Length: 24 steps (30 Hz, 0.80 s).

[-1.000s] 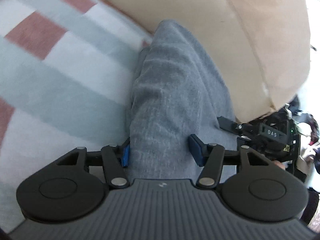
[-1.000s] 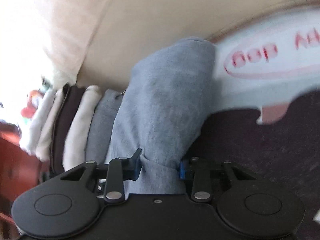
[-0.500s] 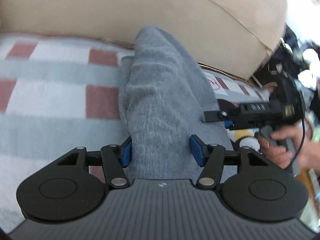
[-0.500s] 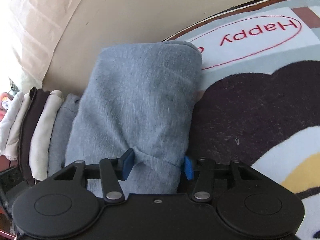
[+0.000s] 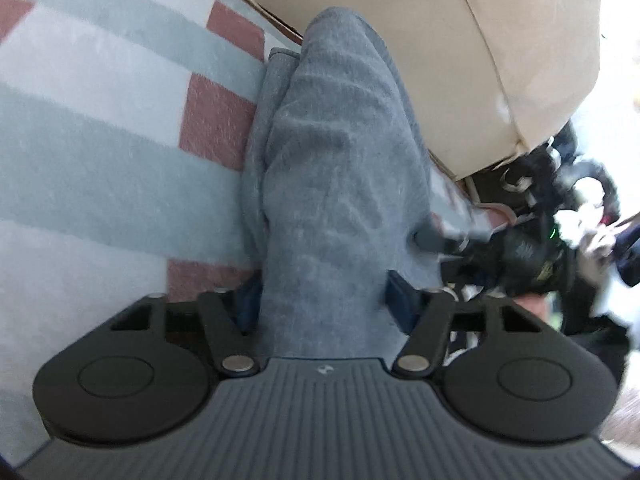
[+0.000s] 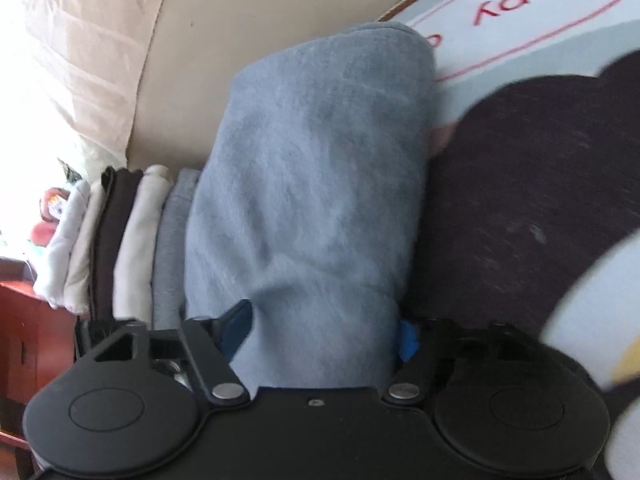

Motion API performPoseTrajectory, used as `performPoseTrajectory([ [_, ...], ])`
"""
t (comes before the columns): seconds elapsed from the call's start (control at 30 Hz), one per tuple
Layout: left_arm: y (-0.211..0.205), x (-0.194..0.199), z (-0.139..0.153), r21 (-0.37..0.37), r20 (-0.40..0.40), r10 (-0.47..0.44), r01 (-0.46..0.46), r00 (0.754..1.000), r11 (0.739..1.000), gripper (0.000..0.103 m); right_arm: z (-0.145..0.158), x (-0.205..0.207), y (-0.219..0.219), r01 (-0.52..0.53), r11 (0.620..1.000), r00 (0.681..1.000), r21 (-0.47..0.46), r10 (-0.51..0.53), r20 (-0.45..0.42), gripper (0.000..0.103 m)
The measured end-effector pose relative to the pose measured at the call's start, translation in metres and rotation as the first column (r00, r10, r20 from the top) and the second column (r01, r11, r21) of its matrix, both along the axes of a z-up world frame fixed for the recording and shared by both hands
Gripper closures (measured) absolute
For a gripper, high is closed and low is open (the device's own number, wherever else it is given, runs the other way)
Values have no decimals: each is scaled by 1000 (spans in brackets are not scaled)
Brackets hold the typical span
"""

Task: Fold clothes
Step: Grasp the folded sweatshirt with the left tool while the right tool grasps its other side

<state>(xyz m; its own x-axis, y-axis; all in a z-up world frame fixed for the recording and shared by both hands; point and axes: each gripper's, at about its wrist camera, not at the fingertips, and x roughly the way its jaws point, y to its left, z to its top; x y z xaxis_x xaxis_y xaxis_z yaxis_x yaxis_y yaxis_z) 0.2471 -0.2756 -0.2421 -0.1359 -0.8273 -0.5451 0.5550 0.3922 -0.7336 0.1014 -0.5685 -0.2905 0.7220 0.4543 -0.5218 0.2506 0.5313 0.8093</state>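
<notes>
A folded grey-blue garment (image 5: 336, 160) lies lengthwise on the blanket, its far end against a beige cushion. My left gripper (image 5: 324, 304) holds its near end; the jaws are closing and both blue pads (image 5: 400, 300) press the cloth. In the right wrist view the same garment (image 6: 312, 168) runs away from my right gripper (image 6: 322, 336). Those jaws are opening wide, with the cloth lying unpinched between them. The right gripper (image 5: 520, 256) also shows blurred at the garment's right side in the left wrist view.
A stack of folded clothes (image 6: 132, 240) in white, dark and grey stands just left of the garment. The beige cushion (image 6: 240, 20) backs everything. A checked blanket (image 5: 100, 120) covers the surface, and a red-brown cabinet (image 6: 24, 340) sits at far left.
The right jaws have spread and the pinch crease in the cloth has gone. The garment has settled beside the stack. The left gripper has shifted but keeps its grip.
</notes>
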Motion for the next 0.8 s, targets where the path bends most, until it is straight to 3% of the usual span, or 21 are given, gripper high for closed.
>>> performPoseTrajectory([
  [0.03, -1, -3, 4, -15, 39, -6, 7, 999, 1000, 52, 1, 4, 2, 5, 1000, 1000, 0, -5, 3, 18],
  [0.1, -7, -15, 12, -3, 149, -27, 28, 988, 1000, 52, 11, 20, 17, 1, 995, 1000, -101, -2, -11, 18],
  [0.13, -10, -21, 16, 11, 203, -39, 37, 978, 999, 52, 18, 25, 27, -9, 987, 1000, -163, 7, -15, 21],
  [0.17, -12, -24, 18, 21, 232, -43, 39, 972, 999, 52, 26, 26, 36, -12, 975, 1000, -220, 12, -2, 30],
  [0.23, -9, -22, 22, -3, 215, -26, 27, 976, 1000, 54, 37, 20, 38, 4, 972, 1000, -234, 3, 31, 46],
  [0.3, -7, -21, 27, -38, 200, -9, 17, 980, 999, 54, 48, 13, 37, 20, 972, 998, -233, -6, 62, 51],
  [0.43, -6, -32, 49, -108, 272, 7, 23, 962, 994, 54, 75, 2, 42, 35, 961, 993, -274, -4, 115, 51],
  [0.67, -3, -46, 75, -191, 317, 45, 18, 948, 981, 54, 113, -21, 41, 59, 943, 979, -327, 9, 203, 51],
  [0.8, 2, -56, 84, -148, 305, 1, 46, 952, 988, 55, 122, -35, 49, 38, 934, 978, -355, 38, 205, 51],
])
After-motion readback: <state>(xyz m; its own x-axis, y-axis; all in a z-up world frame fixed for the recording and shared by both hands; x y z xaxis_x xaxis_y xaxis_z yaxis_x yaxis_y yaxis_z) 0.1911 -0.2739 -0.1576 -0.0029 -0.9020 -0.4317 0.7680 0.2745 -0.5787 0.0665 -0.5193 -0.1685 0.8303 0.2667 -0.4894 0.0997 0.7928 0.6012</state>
